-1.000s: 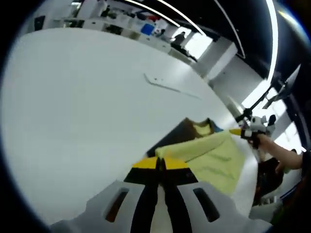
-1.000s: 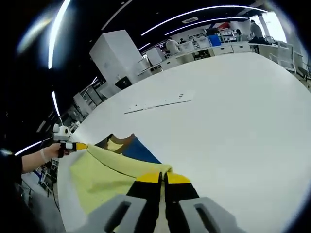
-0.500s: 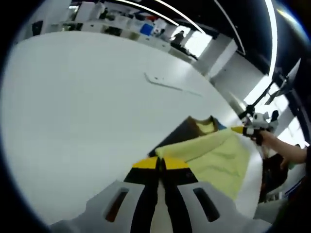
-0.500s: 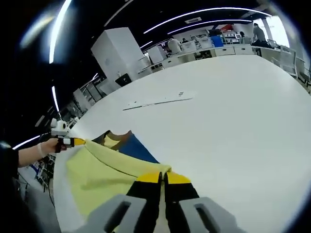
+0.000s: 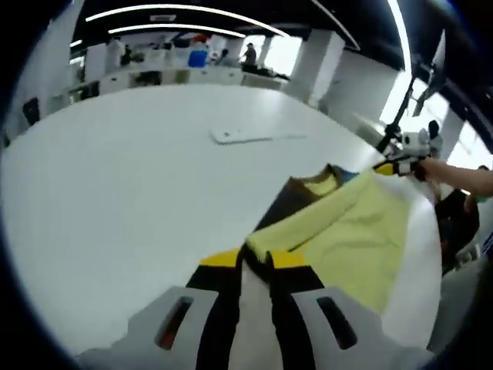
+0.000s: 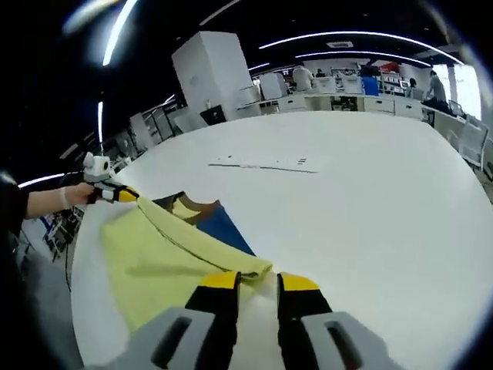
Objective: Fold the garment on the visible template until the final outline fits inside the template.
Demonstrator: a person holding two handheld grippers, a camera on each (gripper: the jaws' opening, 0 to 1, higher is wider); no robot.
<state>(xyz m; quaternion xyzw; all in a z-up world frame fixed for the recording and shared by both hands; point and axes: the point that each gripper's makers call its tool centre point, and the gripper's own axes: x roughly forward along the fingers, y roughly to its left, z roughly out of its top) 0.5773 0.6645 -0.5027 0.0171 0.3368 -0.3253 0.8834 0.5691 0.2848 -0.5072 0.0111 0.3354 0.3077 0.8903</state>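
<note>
The yellow garment [image 5: 350,247] lies on the white tabletop [image 5: 115,200], its folded edge stretched between the 2 hand-held grippers so the fold stays straight. The left hand-held gripper [image 5: 255,260] pinches 1 corner just ahead of its jaws. The right hand-held gripper [image 6: 258,279] has parted narrowly, its corner resting between the tips. A dark template [image 6: 219,225] peeks out beyond the fold.
</note>
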